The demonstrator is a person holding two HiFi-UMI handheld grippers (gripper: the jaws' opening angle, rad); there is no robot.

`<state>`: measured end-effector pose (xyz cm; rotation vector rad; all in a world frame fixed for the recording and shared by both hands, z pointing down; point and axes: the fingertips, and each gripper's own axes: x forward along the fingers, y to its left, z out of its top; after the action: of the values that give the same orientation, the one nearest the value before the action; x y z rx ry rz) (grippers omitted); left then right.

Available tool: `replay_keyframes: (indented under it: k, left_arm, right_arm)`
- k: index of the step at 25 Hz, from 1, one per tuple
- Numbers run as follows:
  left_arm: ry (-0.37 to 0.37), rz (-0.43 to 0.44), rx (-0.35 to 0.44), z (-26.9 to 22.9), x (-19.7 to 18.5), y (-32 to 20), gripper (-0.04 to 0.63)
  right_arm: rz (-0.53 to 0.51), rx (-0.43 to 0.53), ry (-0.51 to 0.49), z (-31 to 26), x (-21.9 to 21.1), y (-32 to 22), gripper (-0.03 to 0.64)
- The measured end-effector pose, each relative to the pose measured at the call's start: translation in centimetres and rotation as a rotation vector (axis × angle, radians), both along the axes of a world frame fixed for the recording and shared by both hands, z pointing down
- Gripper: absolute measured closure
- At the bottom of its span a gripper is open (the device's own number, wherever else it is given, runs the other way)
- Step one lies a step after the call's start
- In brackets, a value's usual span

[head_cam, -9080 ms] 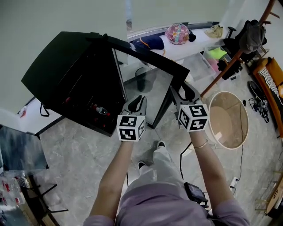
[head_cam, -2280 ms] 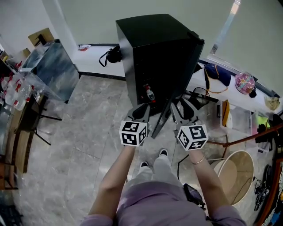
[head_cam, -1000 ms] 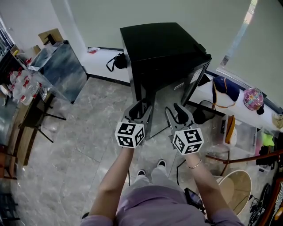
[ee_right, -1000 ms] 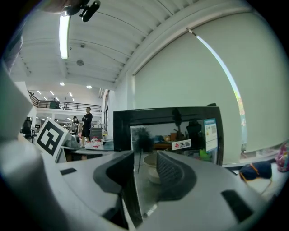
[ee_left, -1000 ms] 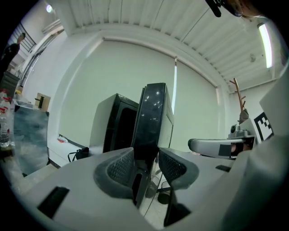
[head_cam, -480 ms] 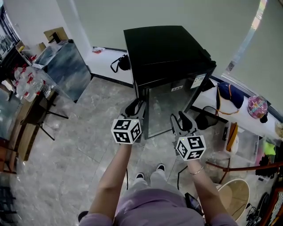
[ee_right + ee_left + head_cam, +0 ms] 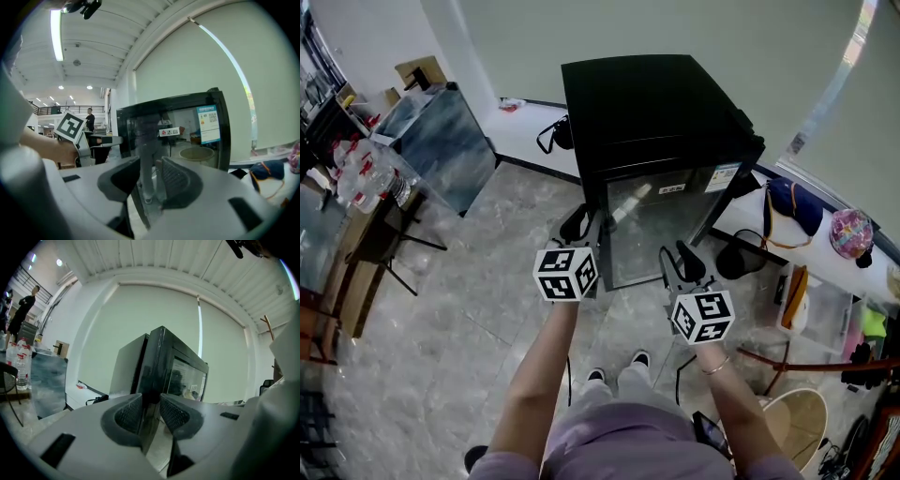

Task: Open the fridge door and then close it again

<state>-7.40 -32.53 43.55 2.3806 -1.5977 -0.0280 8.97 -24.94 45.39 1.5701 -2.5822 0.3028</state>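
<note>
Room: we record a grey marbled tile floor point(image 7: 459, 309), a pale green wall point(image 7: 675, 28) and a low white ledge point(image 7: 520, 141) that runs along the wall's foot.

Fridge point(image 7: 656, 103): a black cabinet that stands on the floor against the ledge, straight ahead of the person. Its glass door point(image 7: 661, 225) lies flush with the body. The glass mirrors the room, so we cannot list what is inside.

Blue-grey marbled cabinet point(image 7: 436, 141): to the left of the fridge, well apart from it, with a cardboard box point(image 7: 417, 73) behind it.

Table point(image 7: 370, 230): at the far left edge, it carries a cluster of clear bottles point(image 7: 366, 178) with red labels.

On the ledge: a black bag point(image 7: 553, 136) just left of the fridge; a navy bag point(image 7: 792, 204) and a pink patterned item point(image 7: 851, 232) to its right.

Labels: we note a blue and white sticker point(image 7: 208, 124) at the door's upper right corner and a small white tag with a red mark point(image 7: 169, 131) beside it. The print on both is too small to read.

Left tongs point(image 7: 581, 221): near the fridge's front left corner. Its jaws have just been closing, yet they stand apart and grasp nothing; the corner edge shows through the gap.

Right tongs point(image 7: 678, 258): in front of the glass door, low down. Its jaws are parted and empty.
</note>
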Motion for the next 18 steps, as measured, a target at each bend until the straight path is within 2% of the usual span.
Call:
replay_keyframes:
  k: [6,9,18]
  left_arm:
    - [0.006,-0.047,0.008,-0.1,-0.1,-0.9,0.488]
    - [0.0,-0.052,0.027,-0.1,-0.1,-1.0,0.486]
    - [-0.025,-0.056,0.019,0.1,-0.3,-0.4,0.499]
  right_arm:
    - [-0.005,-0.021,0.01,0.9,0.4,-0.6,0.483]
    - [-0.005,-0.03,0.014,1.1,0.7,-0.9,0.485]
    - [-0.013,-0.043,0.024,0.6,0.1,-0.3,0.488]
